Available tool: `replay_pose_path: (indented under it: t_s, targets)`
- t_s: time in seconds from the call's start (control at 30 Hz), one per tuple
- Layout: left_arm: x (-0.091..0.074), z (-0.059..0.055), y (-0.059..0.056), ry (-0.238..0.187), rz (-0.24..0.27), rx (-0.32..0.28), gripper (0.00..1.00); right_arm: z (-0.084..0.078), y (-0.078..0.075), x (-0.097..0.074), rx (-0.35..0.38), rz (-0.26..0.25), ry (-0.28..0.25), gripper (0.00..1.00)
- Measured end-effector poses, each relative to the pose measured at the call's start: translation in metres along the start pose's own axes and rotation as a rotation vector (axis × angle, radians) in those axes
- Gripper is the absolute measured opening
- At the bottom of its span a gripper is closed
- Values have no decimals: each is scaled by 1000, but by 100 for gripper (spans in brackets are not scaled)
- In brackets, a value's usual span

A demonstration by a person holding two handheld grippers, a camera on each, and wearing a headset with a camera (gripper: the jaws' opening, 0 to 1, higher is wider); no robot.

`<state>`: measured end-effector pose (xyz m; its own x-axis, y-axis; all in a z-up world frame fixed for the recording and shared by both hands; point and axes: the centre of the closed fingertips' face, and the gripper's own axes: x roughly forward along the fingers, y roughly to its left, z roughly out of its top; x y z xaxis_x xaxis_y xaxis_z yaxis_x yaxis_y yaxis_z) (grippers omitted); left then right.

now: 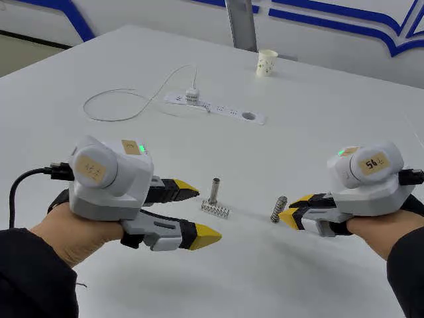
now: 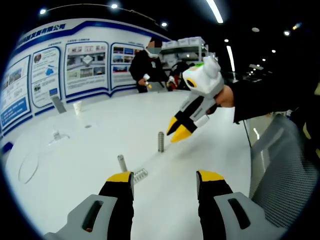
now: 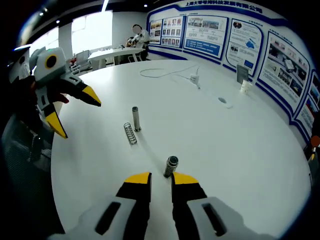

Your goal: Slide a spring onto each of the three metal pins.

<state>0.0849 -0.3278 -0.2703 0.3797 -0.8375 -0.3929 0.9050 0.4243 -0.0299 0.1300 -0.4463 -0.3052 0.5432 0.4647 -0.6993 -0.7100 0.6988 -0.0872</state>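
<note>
A spring (image 1: 215,210) lies beside the bare pin (image 1: 214,189) mid-table; left gripper (image 2: 165,176) jaws spread, right gripper (image 3: 161,179) jaws narrowly parted.

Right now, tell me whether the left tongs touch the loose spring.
Apart. The head view shows table between the loose spring and both tips of the left tongs.

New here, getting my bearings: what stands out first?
The white, yellow-tipped left gripper and right gripper face each other over a white table. Between them stands a bare metal pin, a loose coil spring lying at its base; a spring-covered pin stands by the right gripper's tips.
</note>
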Motion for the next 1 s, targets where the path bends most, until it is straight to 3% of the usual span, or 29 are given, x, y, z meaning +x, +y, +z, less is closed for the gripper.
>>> replay_pose_path:
  t_s: [0.27, 0.6, 1.0]
  targets:
    - [0, 0, 0, 2, 1, 1, 52, 10, 25, 3, -31, 49, -15, 16]
    - [0, -1, 0, 5, 2, 1, 51, 32, 43, 20, -90, 113, -41, 16]
    - [0, -4, 0, 15, 2, -3, 51, 38, 55, 48, -184, 185, -37, 16]
